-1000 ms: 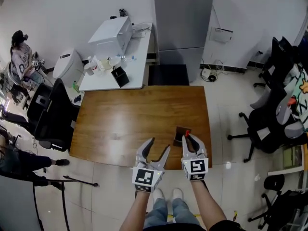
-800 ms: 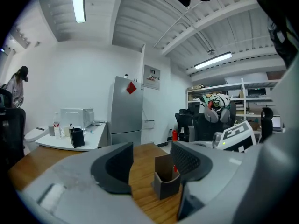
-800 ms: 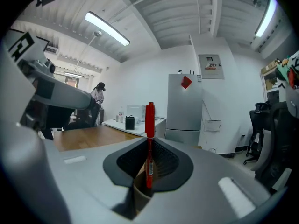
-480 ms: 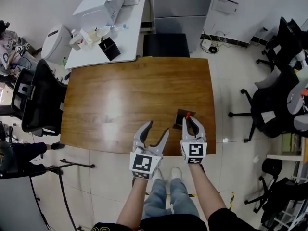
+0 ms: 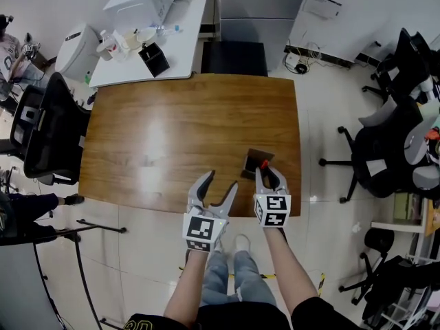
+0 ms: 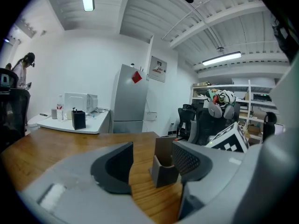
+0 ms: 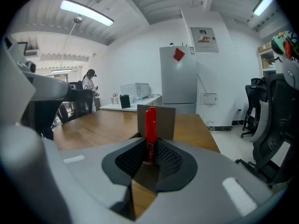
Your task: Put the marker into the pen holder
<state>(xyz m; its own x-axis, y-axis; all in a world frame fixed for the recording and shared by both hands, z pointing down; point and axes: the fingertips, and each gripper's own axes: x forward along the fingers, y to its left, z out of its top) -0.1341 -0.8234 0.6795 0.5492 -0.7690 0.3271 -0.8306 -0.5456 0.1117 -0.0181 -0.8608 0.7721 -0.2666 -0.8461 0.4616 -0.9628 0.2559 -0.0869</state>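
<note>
While upright, marker (image 7: pixel 150 125) (red) near holder (image 7: pixel 166 120)

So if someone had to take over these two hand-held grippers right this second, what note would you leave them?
Right gripper: fingers closed on the red marker, held upright, though they have just been opening a little.
Left gripper: fingers apart, empty, beside it over the table's near edge.
Pen holder: stands on the wooden table near its right front corner, just beyond the marker.
Done: marker picked up and brought to the holder.
Left: lower it in, let go, draw back.
</note>
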